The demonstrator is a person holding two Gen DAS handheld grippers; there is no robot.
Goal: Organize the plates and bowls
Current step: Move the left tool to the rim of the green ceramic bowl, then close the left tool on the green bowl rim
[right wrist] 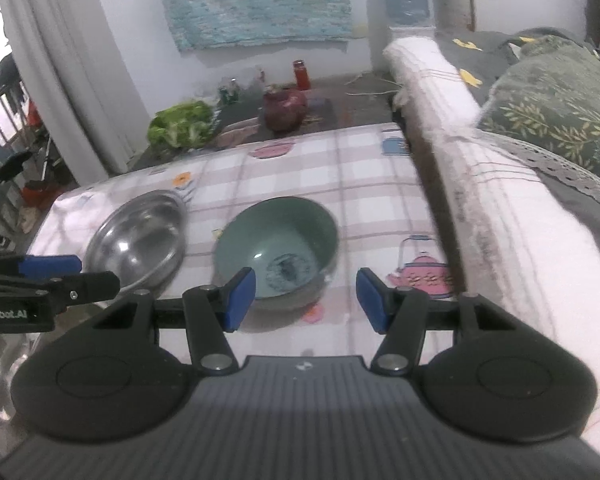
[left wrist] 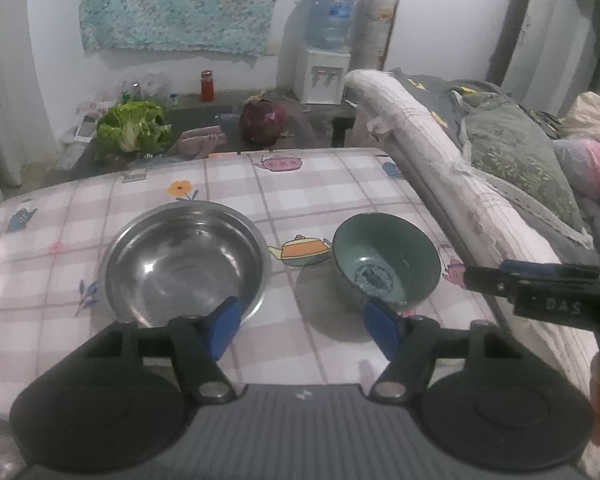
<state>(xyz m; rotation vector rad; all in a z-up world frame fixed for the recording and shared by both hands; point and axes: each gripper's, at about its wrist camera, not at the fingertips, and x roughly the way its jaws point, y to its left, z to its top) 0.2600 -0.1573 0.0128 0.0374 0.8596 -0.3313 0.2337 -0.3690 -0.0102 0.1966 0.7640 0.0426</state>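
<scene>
Approach step: your left gripper (left wrist: 300, 324) and right gripper (right wrist: 306, 300) both hang above the near edge of the pink checked teapot-print tablecloth (left wrist: 340, 184), fingers released and grasping nothing. The shallow round stainless-steel plate (left wrist: 186, 264) lies at eleven o'clock of your left gripper; the deep green ceramic bowl with a blue medallion (right wrist: 278, 248) stands apart at its one o'clock, and at twelve o'clock of your right one. Next, judge a rim to pinch; the steel looks slippery. Beyond: leafy green lettuce (left wrist: 132, 128), a white water dispenser (left wrist: 324, 76), a cloth-draped sofa arm (right wrist: 500, 200)
</scene>
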